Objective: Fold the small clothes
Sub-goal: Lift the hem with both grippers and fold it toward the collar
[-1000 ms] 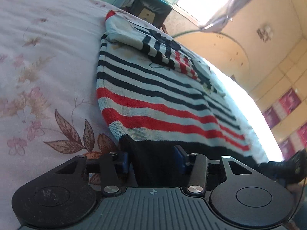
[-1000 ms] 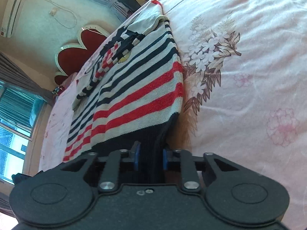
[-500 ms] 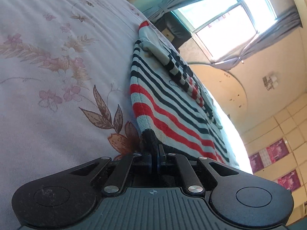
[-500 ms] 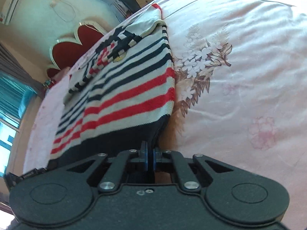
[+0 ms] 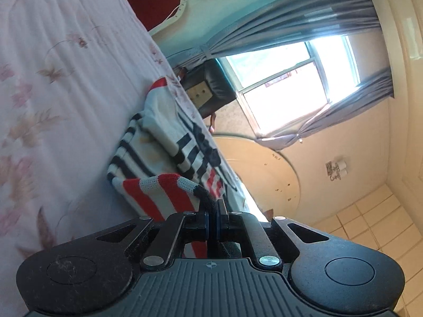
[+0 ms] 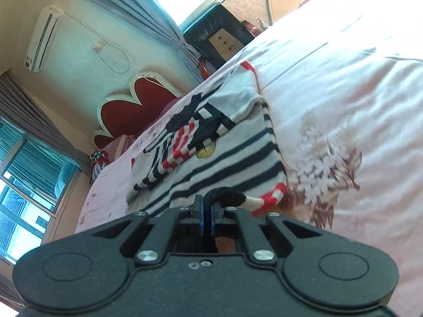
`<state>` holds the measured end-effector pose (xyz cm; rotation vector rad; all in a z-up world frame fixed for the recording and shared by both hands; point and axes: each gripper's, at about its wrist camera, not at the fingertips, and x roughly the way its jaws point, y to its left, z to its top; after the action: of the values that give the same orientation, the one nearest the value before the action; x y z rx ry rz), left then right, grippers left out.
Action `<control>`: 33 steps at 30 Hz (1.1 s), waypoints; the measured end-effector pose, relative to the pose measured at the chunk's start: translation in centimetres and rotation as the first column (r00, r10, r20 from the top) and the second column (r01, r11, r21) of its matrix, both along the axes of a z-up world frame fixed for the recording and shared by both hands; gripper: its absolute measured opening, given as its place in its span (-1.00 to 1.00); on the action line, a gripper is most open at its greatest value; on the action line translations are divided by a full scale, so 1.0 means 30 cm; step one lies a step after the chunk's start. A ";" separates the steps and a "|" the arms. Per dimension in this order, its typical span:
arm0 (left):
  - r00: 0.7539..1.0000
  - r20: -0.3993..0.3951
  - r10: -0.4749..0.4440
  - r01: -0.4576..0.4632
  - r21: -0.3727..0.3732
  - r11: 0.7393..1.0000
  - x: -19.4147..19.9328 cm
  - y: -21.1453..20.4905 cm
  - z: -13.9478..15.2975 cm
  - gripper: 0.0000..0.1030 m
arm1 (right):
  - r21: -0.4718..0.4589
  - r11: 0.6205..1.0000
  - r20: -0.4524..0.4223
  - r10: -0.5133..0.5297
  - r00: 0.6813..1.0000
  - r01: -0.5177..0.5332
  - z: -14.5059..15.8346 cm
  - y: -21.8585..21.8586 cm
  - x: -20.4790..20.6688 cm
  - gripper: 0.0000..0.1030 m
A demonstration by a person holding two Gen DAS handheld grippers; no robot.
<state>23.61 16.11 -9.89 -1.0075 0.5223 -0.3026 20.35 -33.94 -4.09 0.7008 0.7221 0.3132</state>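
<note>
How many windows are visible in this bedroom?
2: one window behind grey curtains beyond the sweater, another window beside the red headboard. Others may be out of view.

I can't read any text, brand or number in either view. The label on the air conditioner (image 6: 43, 38), at 10 o'clock in the right wrist view, is too small and blurred. The sweater (image 6: 211, 142) has a graphic only, no letters.
</note>
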 end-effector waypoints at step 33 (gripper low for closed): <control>0.999 -0.050 0.001 0.015 0.311 0.950 1.053 -0.090 -0.018 0.59 | 0.063 0.997 0.030 -0.035 0.999 0.033 -0.168 -0.072 1.124 0.19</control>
<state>55.21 13.40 -10.42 -0.7073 0.5977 -0.1936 54.08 -36.10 -9.12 0.7654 0.6728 0.3157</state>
